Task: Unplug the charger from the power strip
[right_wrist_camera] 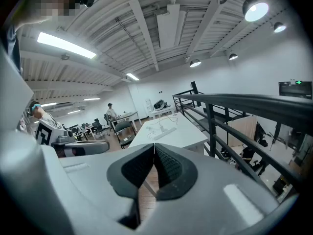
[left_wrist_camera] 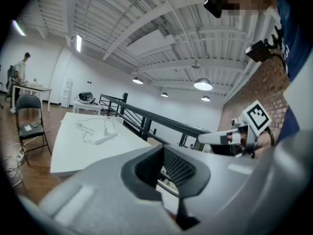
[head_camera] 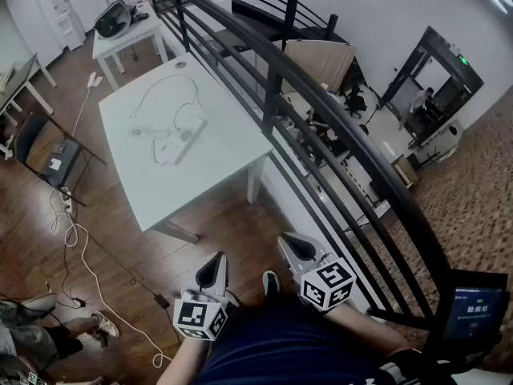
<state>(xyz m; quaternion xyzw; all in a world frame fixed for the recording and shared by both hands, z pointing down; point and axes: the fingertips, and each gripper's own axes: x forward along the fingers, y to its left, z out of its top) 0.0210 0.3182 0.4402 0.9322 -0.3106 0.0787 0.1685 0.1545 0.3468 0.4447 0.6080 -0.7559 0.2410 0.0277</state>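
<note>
A white power strip (head_camera: 183, 140) lies on the white table (head_camera: 216, 167) well ahead of me, with a white charger (head_camera: 189, 122) plugged into it and a thin white cable (head_camera: 152, 95) looping toward the far side. The strip (left_wrist_camera: 104, 138) also shows small in the left gripper view and the strip (right_wrist_camera: 164, 132) in the right gripper view. Both grippers hang close to my body, far short of the table. The left gripper (head_camera: 213, 272) is shut and holds nothing. The right gripper (head_camera: 293, 245) is shut and empty too.
A black railing (head_camera: 321, 111) runs diagonally along the table's right side. Left of the table stands a black chair (head_camera: 36, 147); white cords (head_camera: 72, 239) trail over the wooden floor. A second white table (head_camera: 128, 34) stands behind. A person's feet (head_camera: 96, 324) show at lower left.
</note>
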